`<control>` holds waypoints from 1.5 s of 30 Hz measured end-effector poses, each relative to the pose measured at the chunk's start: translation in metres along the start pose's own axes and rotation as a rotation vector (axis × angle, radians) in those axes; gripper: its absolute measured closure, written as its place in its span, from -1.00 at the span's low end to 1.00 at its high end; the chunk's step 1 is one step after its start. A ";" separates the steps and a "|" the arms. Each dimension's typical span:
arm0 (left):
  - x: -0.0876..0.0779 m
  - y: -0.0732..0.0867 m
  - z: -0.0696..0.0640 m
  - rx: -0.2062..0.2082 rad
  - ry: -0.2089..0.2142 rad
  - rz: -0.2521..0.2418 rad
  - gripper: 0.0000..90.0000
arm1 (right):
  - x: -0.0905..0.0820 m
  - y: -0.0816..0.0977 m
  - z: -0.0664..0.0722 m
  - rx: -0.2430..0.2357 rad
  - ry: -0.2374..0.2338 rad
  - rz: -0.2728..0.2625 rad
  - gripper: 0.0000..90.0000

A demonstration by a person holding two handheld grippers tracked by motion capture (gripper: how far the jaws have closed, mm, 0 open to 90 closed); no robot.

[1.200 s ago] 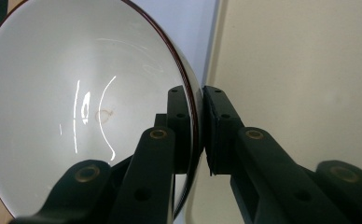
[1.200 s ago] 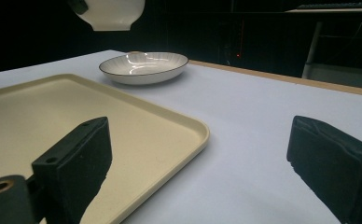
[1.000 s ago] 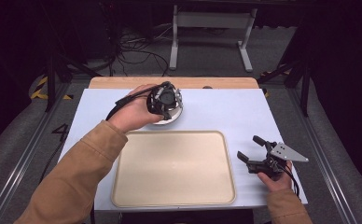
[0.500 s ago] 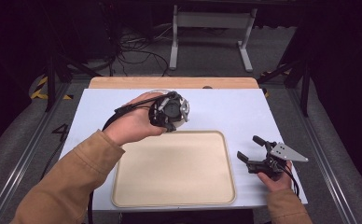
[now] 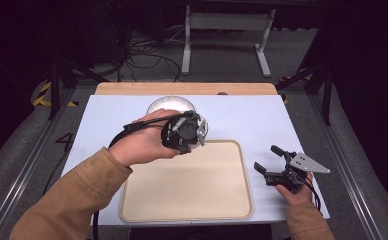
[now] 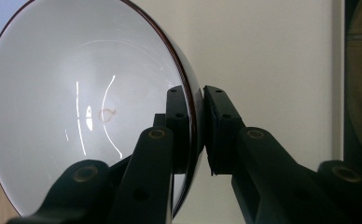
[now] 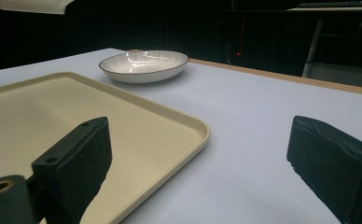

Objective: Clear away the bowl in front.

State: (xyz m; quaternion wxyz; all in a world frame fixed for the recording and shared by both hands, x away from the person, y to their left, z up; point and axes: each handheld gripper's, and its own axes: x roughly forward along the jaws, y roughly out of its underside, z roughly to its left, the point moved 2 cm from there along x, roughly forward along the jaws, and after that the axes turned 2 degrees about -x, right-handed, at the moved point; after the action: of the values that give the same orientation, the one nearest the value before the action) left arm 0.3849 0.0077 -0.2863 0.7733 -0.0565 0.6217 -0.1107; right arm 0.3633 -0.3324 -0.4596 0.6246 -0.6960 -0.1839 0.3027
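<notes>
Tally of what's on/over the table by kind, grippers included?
White shallow bowls with a thin dark rim: 2 (resting bowl, held bowl)
Beige rectangular plastic tray: 1
Black two-jaw grippers: 2 (left gripper clamped on the held bowl's rim, right gripper open)
Total: 5

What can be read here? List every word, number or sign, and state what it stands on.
"4": a dark figure on the grey floor, left of the table.
Inside the white bowl: a small reddish squiggle, not legible as a letter or number.
No other words, labels or brands can be read.
</notes>
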 end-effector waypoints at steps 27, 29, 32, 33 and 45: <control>0.028 -0.006 -0.034 0.088 0.070 0.006 0.80 | 0.000 0.000 0.000 0.000 0.001 0.001 -0.84; 0.032 -0.006 -0.034 0.096 0.077 0.019 0.80 | 0.000 0.000 0.000 0.000 0.001 0.001 -0.84; 0.039 -0.005 -0.035 0.096 0.090 0.016 0.80 | 0.000 0.000 0.000 0.001 0.001 0.002 -0.84; 0.039 -0.005 -0.035 0.096 0.090 0.016 0.80 | 0.000 0.000 0.000 0.000 0.001 0.001 -0.84; 0.059 -0.001 -0.039 0.094 0.122 0.048 0.80 | 0.000 0.000 0.000 -0.002 0.002 0.003 -0.84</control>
State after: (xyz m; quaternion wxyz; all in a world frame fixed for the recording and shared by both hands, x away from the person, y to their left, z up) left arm 0.3585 -0.0059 -0.3505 0.7382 0.0017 0.6630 -0.1245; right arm 0.3632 -0.3319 -0.4596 0.6235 -0.6973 -0.1824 0.3028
